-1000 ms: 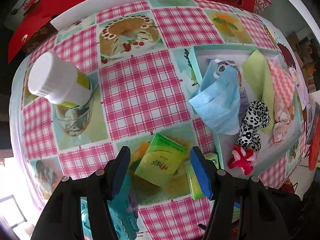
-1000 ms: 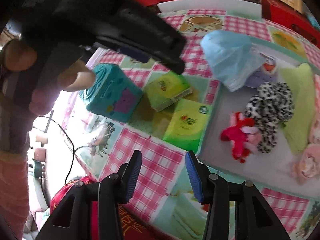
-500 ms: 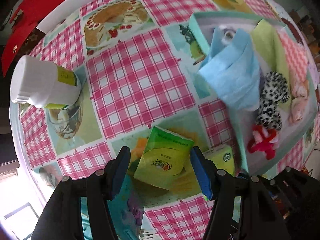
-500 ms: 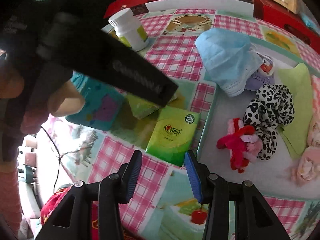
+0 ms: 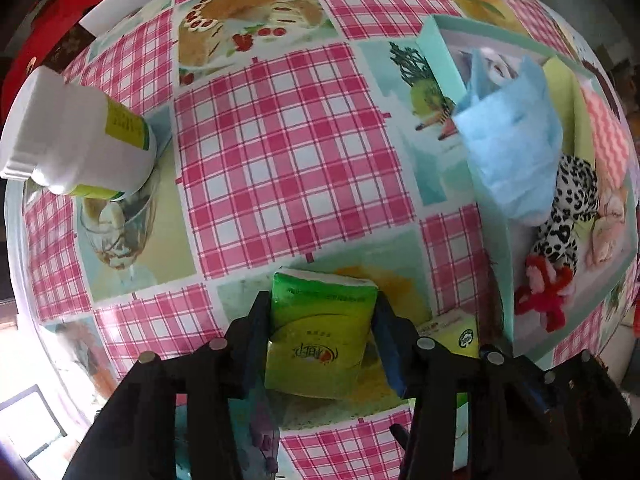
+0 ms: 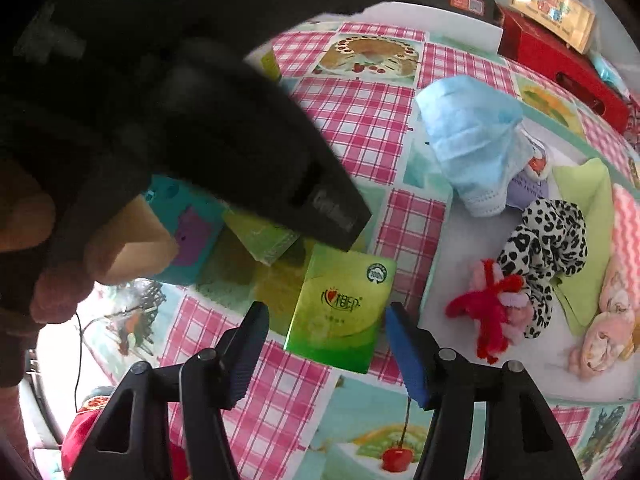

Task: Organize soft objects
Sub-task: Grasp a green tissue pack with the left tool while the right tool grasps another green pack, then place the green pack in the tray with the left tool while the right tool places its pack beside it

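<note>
Two green tissue packs lie on the checked tablecloth. My left gripper (image 5: 323, 316) stands around the first pack (image 5: 320, 336), its fingers at both sides of it and still spread. My right gripper (image 6: 326, 334) is open just in front of the second pack (image 6: 344, 308), which also shows in the left wrist view (image 5: 456, 332). A pale tray (image 6: 520, 360) on the right holds a blue face mask (image 6: 472, 140), a leopard scrunchie (image 6: 544, 248), a red fuzzy toy (image 6: 488, 308), a green cloth (image 6: 588, 216) and pink cloths (image 6: 612, 320).
A white bottle (image 5: 76, 140) with a yellow label stands at the left. A teal box (image 6: 188, 232) sits beside the tissue packs. Red boxes (image 6: 560, 64) line the table's far edge. The left hand and its gripper body fill the upper left of the right wrist view.
My left gripper has moved down and forward until its fingers flank the first tissue pack. My right gripper has come closer to the second pack.
</note>
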The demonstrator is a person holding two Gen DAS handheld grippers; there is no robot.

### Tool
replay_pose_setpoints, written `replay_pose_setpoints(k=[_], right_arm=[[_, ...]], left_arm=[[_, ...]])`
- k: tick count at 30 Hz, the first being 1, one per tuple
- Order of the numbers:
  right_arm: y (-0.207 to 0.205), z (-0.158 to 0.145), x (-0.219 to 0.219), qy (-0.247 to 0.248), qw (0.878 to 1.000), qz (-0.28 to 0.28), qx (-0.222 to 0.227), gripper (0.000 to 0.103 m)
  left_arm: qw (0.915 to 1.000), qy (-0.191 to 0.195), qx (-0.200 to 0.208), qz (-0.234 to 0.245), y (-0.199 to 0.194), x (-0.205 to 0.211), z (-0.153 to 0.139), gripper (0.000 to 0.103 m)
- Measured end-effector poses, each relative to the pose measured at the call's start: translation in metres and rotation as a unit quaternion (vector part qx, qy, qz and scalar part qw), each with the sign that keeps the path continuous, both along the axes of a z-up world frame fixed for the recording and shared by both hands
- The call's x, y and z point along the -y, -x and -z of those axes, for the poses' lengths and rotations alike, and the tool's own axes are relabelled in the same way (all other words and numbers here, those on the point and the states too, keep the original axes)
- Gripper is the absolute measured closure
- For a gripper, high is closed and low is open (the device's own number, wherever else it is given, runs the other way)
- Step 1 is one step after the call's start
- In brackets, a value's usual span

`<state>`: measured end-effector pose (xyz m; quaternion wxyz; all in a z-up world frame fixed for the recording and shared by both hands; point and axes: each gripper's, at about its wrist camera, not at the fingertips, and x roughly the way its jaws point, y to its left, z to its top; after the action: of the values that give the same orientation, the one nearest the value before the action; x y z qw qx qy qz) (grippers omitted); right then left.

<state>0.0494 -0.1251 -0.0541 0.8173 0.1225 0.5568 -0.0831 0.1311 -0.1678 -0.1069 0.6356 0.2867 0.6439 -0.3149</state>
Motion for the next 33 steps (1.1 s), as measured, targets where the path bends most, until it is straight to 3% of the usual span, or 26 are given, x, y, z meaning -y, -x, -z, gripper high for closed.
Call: replay_pose_setpoints(k=[5, 8, 11, 20, 25, 33], right_arm=[[-0.003, 0.004, -0.016, 0.032, 0.999, -0.004, 0.000, 0.041], [-0.001, 0.011, -0.024, 0.050, 0.999, -0.002, -0.002, 0.049], [0.000, 0.021, -0.020, 0.032, 0.999, 0.001, -0.020, 0.051], [0.013, 0.006, -0.012, 0.004, 1.000, 0.003, 0.005, 0.053], [0.037, -0.023, 0.003, -0.006, 0.999, 0.010, 0.043, 0.053], [0.079, -0.055, 0.025, -0.003, 0.995, 0.053, 0.081, 0.053]], left_arm=[[0.9998, 0.011, -0.002, -0.013, -0.002, -0.002, 0.005, 0.053], [0.9994, 0.021, -0.008, -0.027, -0.006, -0.006, 0.007, 0.053], [0.9987, 0.031, -0.012, -0.038, -0.010, -0.014, 0.009, 0.053], [0.9957, 0.058, -0.029, -0.066, -0.013, -0.030, -0.009, 0.053], [0.9885, 0.112, -0.027, -0.097, -0.008, -0.046, -0.041, 0.053], [0.9684, 0.201, -0.014, -0.148, 0.010, -0.055, -0.090, 0.053]])
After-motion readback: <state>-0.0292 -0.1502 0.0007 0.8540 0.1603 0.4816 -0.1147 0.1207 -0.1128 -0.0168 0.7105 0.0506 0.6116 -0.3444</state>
